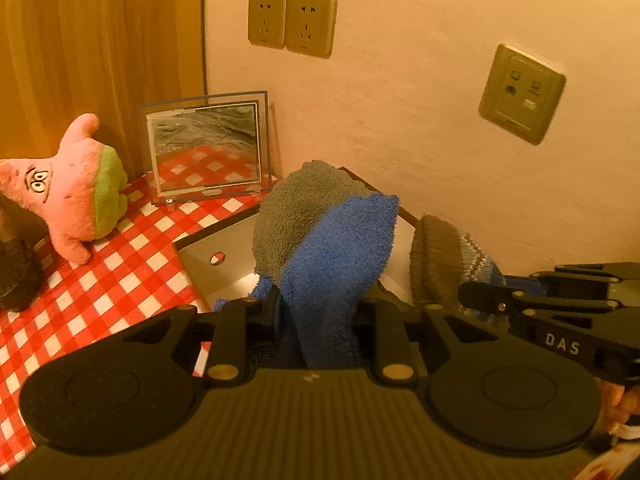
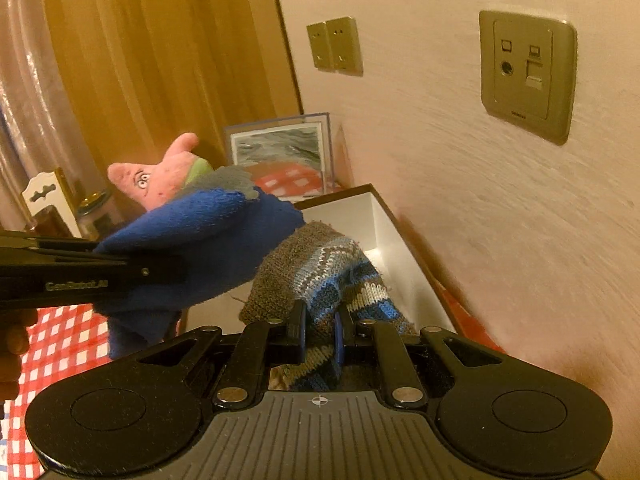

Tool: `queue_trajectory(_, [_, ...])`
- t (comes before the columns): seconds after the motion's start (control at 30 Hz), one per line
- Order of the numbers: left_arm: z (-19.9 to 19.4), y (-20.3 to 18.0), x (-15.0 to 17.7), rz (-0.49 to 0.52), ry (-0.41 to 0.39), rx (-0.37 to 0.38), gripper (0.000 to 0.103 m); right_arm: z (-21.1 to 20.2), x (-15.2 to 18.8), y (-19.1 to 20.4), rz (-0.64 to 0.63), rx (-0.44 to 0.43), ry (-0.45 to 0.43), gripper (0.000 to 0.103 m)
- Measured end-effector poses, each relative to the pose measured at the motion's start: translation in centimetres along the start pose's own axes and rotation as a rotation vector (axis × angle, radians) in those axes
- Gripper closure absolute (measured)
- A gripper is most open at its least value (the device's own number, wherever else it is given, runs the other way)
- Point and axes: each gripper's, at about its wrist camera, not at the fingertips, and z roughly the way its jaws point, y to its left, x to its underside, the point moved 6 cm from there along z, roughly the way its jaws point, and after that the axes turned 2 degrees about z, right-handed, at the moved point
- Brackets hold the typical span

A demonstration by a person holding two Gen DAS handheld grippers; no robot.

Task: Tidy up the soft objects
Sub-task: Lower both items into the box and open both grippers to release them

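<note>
My left gripper (image 1: 318, 312) is shut on a fluffy blue and grey cloth (image 1: 320, 232) and holds it above a white open box (image 1: 224, 248). My right gripper (image 2: 320, 328) is shut on a knitted grey and blue patterned item (image 2: 316, 276), also held over the box (image 2: 384, 224). In the left wrist view the knitted item (image 1: 444, 260) and right gripper (image 1: 486, 296) show at the right. In the right wrist view the blue cloth (image 2: 200, 252) and the left gripper's arm show at the left. A pink star plush (image 1: 72, 188) sits on the checkered cloth.
A red and white checkered tablecloth (image 1: 120, 288) covers the table. A clear picture frame (image 1: 206, 148) leans in the corner by a wooden panel (image 1: 100, 40). The wall has sockets (image 1: 292, 24). A dark object (image 1: 16, 276) stands at the left edge. Jars (image 2: 92, 208) stand behind the plush.
</note>
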Motion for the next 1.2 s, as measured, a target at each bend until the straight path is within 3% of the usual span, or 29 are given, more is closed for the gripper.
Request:
queue_trajectory(0.1, [1.8,-0.2,-0.7,0.007,0.014,-0.009,0.080,0.8,-0.4,-0.8,0.008,0.009,0.008,0.090])
queue_trajectory(0.4, [6.6,0.0,-1.2,0.028,0.069,-0.017,0.064,2.8,-0.5,-2.9,0.043,0.022,0.043,0.090])
queue_trajectory(0.9, [6.6,0.4,-0.7,0.024,0.095,-0.017,0.057,4.8,-0.8,-3.3,0.080,-0.017,0.067,0.089])
queue_trajectory(1.03, [6.2,0.4,-0.5,0.021,0.094,-0.014,0.054,5.0,-0.9,-3.3,0.106,-0.020,0.067,0.076])
queue_trajectory(1.1, [5.9,0.3,-0.5,0.021,0.091,-0.015,0.053,4.9,-0.9,-3.3,0.103,-0.013,0.060,0.058])
queue_trajectory(1.13, [5.7,0.3,-0.4,0.022,0.091,-0.015,0.052,4.7,-0.8,-3.2,0.103,-0.008,0.051,0.044])
queue_trajectory(1.2, [5.2,0.2,-0.3,0.022,0.086,-0.012,0.049,4.3,-0.8,-3.1,0.094,-0.006,0.035,0.038])
